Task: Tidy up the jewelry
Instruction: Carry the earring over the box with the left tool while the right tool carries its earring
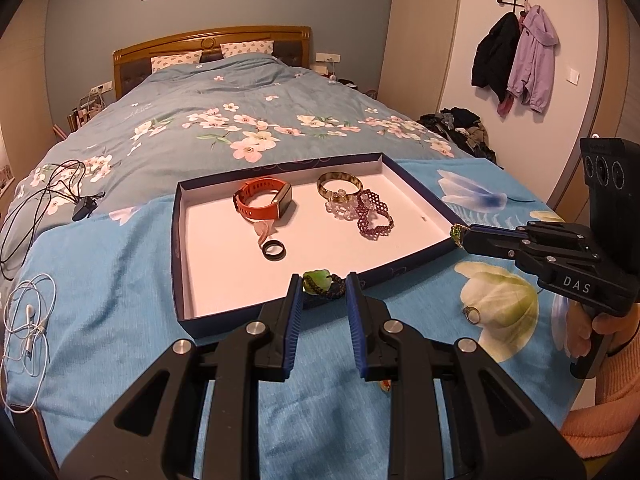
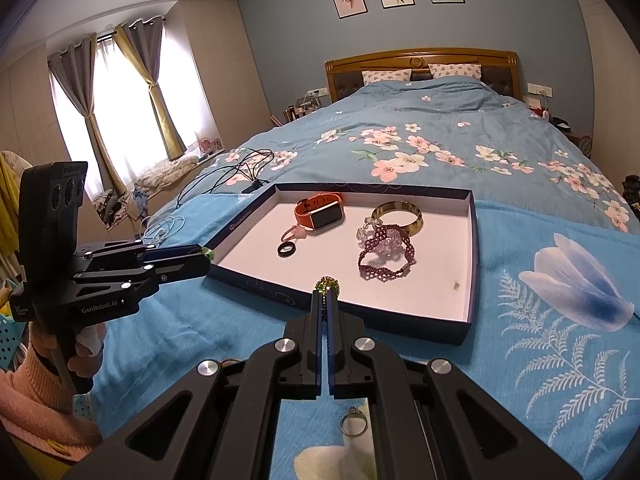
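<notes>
Both black two-finger grippers carry pieces toward the shallow navy cardboard tray (image 1: 416, 188) at mid-frame, the right gripper (image 2: 327, 290) pinching a green beaded ornament (image 2: 327, 283), the left gripper (image 1: 323, 285) clamping a jade-green pendant on dark cord (image 1: 316, 280), while a silver ring (image 2: 352, 421) waits outside at lower centre.

Blue-walled bedroom, wooden bed (image 2: 420, 60) (floral quilt), curtained window (image 2: 116, 100).

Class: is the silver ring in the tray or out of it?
Out. The silver ring lies on the blue blanket, on the near side of the tray, below the right gripper.
</notes>
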{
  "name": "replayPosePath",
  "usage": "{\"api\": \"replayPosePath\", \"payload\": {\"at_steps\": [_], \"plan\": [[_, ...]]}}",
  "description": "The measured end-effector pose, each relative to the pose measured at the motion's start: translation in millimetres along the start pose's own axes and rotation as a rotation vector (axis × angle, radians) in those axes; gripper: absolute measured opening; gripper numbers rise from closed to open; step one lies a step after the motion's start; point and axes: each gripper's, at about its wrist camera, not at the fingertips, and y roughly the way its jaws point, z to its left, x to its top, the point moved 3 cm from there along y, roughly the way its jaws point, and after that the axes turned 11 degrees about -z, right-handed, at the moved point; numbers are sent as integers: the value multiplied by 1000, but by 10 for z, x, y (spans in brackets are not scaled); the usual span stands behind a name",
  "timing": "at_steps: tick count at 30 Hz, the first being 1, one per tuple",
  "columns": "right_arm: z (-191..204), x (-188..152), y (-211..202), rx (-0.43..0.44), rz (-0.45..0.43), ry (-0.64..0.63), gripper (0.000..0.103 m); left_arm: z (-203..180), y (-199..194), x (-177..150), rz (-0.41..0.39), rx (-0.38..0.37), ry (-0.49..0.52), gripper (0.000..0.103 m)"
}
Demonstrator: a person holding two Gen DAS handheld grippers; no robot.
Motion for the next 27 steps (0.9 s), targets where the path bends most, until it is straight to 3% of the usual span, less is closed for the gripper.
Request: {"api": "replayPosePath", "payload": {"at_steps": [27], "plan": [[-96,86,123,-5,-5,17,1,51,105,117,-13,17,-6,22]]}}
